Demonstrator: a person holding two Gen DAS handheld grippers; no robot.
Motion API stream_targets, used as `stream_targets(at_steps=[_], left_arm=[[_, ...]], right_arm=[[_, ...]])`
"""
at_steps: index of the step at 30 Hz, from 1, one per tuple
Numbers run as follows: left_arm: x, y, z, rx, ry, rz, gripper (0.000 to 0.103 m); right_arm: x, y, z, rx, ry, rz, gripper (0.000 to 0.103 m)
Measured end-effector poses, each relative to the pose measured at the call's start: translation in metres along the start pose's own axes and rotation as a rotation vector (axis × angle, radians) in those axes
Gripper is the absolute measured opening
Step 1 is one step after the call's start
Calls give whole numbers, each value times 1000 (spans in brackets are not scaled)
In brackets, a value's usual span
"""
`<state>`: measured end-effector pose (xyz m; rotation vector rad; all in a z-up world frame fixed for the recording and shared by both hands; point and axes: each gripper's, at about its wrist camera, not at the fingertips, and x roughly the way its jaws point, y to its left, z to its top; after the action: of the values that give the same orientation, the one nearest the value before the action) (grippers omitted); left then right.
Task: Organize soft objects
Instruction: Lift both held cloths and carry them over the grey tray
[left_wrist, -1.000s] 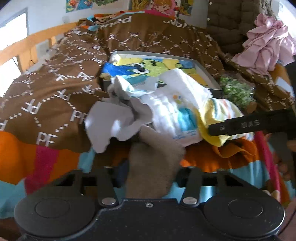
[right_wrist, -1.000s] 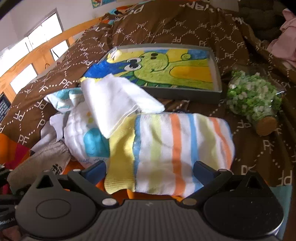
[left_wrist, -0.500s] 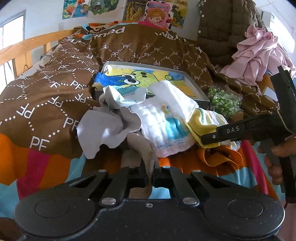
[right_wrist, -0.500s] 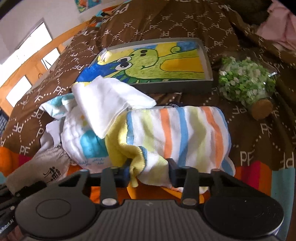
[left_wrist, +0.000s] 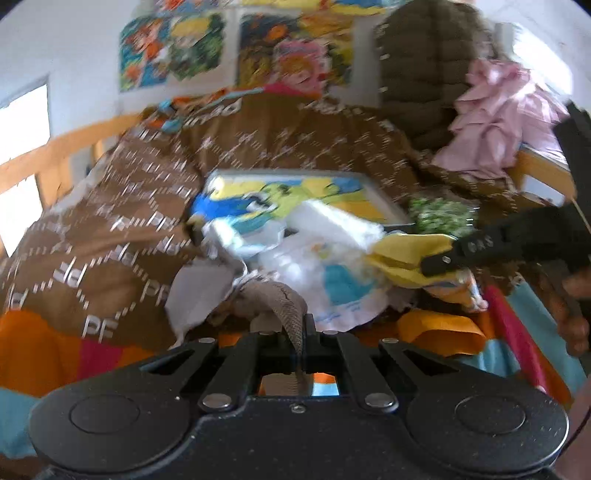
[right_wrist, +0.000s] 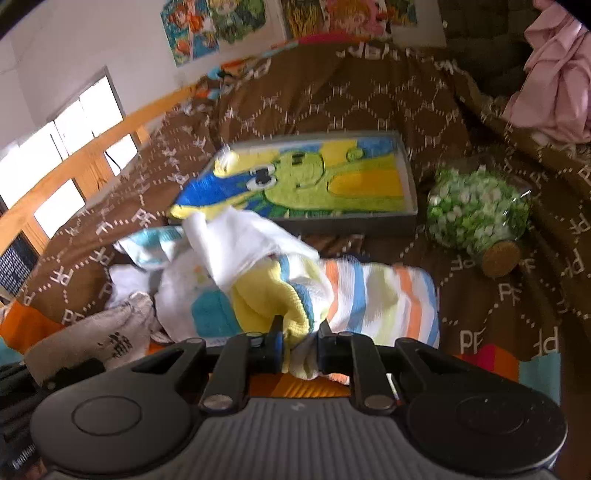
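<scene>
The left tongs (left_wrist: 300, 334) are fully closed on a fold of the grey-brown knitted sock (left_wrist: 275, 299), which lies at the near edge of the pile of soft things on the bed. The right tongs (right_wrist: 298, 345) are closing, and their pads already press on the bunched yellow end of the striped towel with orange, blue and yellow bands (right_wrist: 373, 299). A white folded cloth (right_wrist: 240, 240) lies over the far end of this towel, and a white cloth with a blue print (left_wrist: 332, 280) is between the sock and the towel. Behind the pile, on the brown bedspread with white letters (right_wrist: 369, 103), stands the grey shallow tray with a green cartoon picture (right_wrist: 408, 221). Beside the tray lies a glass jar of green and white pieces with a cork stopper (right_wrist: 476, 214).
</scene>
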<state>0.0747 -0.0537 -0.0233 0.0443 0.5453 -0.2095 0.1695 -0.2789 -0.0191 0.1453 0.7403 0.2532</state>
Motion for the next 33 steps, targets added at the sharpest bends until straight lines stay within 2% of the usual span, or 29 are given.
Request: stream_targets(at_steps=[7,17,25,33], left_arm=[[-16,-17,-2,77,-90,-93,2],[-40,-31,-3,155,-211,-178,2],[-43,-24,37,109,-302,-229,2],[5,-13,93,112,-354,-262,2]], right_arm=[[-24,-4,3,24,-103,7,17],[-50,-9,6,28,-279,22,17],[-63,-24,13,68,-413,83,17],[-37,-28,42,63,-460,103,17]])
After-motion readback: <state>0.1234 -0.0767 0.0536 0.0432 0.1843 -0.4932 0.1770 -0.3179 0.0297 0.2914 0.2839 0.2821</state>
